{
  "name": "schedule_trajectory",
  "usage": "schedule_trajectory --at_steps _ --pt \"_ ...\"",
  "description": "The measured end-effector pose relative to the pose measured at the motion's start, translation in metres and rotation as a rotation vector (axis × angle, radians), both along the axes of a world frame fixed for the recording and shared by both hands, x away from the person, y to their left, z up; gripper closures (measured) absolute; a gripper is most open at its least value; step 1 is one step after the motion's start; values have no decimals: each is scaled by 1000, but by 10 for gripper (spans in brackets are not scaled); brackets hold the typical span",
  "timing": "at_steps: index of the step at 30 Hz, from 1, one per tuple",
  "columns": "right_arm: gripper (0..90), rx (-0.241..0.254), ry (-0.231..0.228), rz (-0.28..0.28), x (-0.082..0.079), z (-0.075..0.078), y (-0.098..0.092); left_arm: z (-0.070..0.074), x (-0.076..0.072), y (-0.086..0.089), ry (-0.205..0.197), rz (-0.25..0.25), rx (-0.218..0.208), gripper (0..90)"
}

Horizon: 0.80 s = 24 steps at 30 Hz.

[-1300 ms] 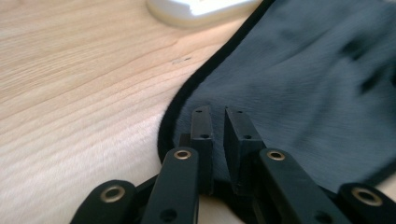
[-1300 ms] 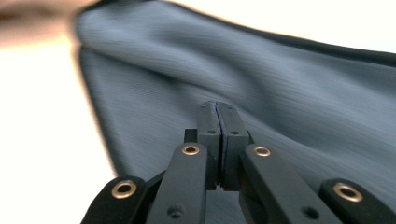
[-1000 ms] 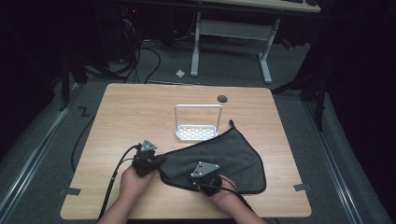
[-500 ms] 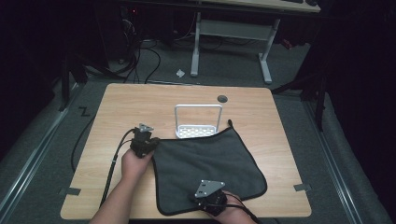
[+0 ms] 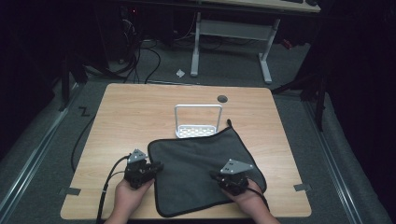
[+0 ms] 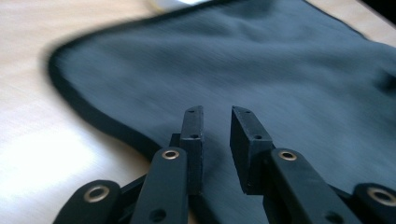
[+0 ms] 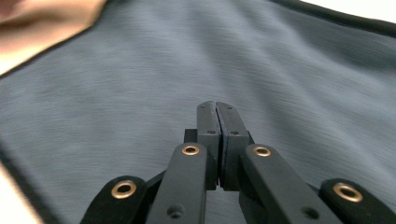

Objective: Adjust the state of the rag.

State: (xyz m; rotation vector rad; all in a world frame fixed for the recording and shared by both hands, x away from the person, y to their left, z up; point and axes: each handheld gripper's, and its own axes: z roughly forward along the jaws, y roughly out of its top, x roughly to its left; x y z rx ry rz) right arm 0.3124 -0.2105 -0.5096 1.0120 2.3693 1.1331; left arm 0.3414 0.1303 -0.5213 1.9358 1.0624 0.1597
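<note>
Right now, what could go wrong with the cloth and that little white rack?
The cloth's far edge lies against the white rack, so a pull might drag or tip it. The left tongs have just been opening, with nothing between them, so that side might slip loose. The right tongs look shut above the cloth, perhaps gripping nothing.

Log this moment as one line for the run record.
cloth: spread flat on table | left gripper: jaws just opening, nothing between | right gripper: shut, empty, over cloth | white rack: behind cloth
</note>
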Motion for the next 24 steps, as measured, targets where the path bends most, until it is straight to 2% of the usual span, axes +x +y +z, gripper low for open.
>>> schedule_trajectory --at_steps 1,3,4,5,6,7,8,11,12,13,15,16,17,19,21,22,23,24 --pt "898 3 -2 -23 3 1 -6 -2 -3 -4 12 -22 14 754" --pt "897 -11 -25 -74 10 3 -18 -10 -8 -13 28 -53 84 759" --pt "893 -16 -31 -100 14 4 -24 -10 -8 -13 28 -53 84 765" --pt "893 -16 -31 -100 14 4 -24 -11 -9 -13 21 -50 79 765" --pt "888 -47 -47 -173 24 2 -35 -11 -9 -12 32 -53 73 767" --pt "888 -78 -54 -203 31 1 -40 -11 -10 -11 38 -56 71 768" --pt "888 -78 -54 -203 31 1 -40 -10 -11 -10 36 -63 76 768" --pt "888 -175 -35 -275 49 -9 -53 -11 -15 -5 33 -73 74 775" --pt "889 -191 -20 -291 52 -13 -56 -11 -17 -3 30 -75 72 780" --pt "894 -216 -23 -299 49 -18 -60 -12 -19 -1 28 -74 71 783" --pt "896 -202 -24 -294 43 -18 -62 -12 -25 4 17 -70 77 784" --pt "899 -174 3 -293 28 -18 -66 -12 -27 7 17 -68 83 789" --pt "899 -174 3 -293 28 -18 -66 -11 -28 11 24 -63 84 789" --pt "898 -156 17 -285 12 -17 -70 -11 -28 19 34 -44 79 789" --pt "889 -152 21 -288 3 -16 -72 -9 -24 24 41 -32 77 771" --pt "858 -139 -5 -298 5 -12 -74 -7 -20 25 30 -20 76 733" --pt "858 -139 -5 -298 5 -12 -74 -3 -14 25 19 -3 69 733" --pt "828 -134 -24 -315 18 -8 -73 0 -6 24 11 9 55 710"
